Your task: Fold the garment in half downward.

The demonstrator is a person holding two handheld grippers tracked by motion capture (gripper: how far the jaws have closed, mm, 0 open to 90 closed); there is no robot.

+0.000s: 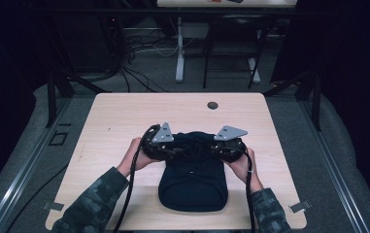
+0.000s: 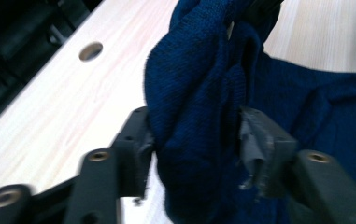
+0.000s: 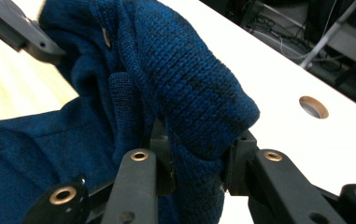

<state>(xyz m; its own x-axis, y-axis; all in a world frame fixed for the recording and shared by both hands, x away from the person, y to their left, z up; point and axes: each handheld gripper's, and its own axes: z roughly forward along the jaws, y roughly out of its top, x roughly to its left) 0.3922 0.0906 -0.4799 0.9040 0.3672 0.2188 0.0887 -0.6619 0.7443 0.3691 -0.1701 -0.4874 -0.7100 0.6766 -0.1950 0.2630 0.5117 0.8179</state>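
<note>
Two forearms in camouflage sleeves, entering from the near edge and angling inward toward the middle. Left hand (image 1: pixel 135 154) wrapped around the left gripper (image 1: pixel 165 148), knuckles outward, grey three-cornered plate on top tilted toward the centre. Right hand (image 1: pixel 243 162) likewise around the right gripper (image 1: pixel 221 148), its plate tilted the opposite way, so both point at each other, close together and level. Cables trailing back along each forearm to the near edge. In the left gripper view, jaws pressed against a fold of fabric from both sides; same in the right gripper view, pads squeezing a bunched fold.
</note>
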